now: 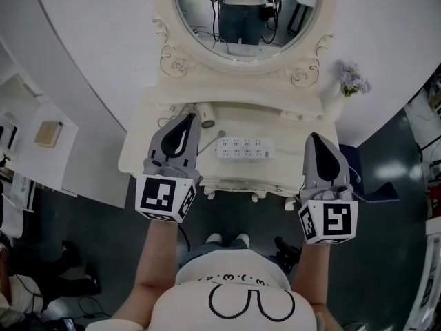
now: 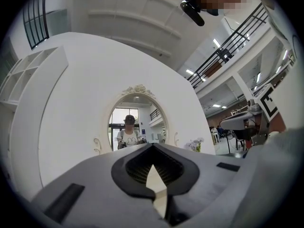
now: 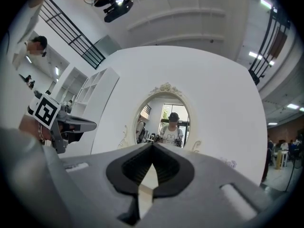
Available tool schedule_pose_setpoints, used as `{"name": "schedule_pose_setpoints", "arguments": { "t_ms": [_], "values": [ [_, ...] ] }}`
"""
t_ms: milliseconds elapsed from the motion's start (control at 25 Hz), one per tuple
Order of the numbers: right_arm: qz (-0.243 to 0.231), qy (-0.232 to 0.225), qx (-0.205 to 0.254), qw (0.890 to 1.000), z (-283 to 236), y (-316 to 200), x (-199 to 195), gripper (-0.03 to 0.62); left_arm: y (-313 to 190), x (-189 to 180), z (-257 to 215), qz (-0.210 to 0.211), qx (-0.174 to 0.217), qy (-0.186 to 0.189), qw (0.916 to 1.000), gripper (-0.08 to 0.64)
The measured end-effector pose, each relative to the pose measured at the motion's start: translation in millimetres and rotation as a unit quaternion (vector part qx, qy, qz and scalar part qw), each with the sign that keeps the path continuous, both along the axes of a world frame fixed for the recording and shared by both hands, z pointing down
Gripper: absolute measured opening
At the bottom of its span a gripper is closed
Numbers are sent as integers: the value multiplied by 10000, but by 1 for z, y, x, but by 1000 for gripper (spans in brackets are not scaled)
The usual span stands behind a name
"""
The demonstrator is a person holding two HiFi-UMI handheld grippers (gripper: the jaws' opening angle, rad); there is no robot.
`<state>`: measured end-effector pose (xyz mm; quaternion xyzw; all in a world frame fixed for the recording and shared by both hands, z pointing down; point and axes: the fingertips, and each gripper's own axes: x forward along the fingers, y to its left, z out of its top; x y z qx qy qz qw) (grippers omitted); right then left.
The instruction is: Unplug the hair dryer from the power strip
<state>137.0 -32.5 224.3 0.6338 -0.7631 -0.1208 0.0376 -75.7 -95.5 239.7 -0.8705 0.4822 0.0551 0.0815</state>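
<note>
In the head view a white power strip (image 1: 245, 148) lies flat on the cream vanity table (image 1: 138, 150). A white hair dryer (image 1: 205, 114) lies behind it to the left, partly hidden by my left gripper (image 1: 187, 120). That gripper hovers above the table's left part, shut and empty. Over the table's right edge my right gripper (image 1: 315, 141) is held, also shut with nothing in it. The plug is too small to make out. In both gripper views the jaws (image 2: 153, 148) (image 3: 153, 148) meet tip to tip and face the mirror; the strip is hidden below them.
An oval mirror (image 1: 244, 16) in an ornate frame stands behind the table and reflects the person. A small vase of pale flowers (image 1: 353, 81) sits at the table's back right. White shelving (image 1: 41, 136) stands to the left. Dark floor surrounds the table.
</note>
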Motion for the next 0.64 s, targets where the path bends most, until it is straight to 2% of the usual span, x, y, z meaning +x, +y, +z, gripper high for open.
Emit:
{"name": "schedule_pose_setpoints", "arguments": {
  "t_ms": [640],
  "values": [
    [2,-111,-70,9999,3,2,-8,-6,0,-6,-2,-23,65,-73,9999,-3]
  ]
}}
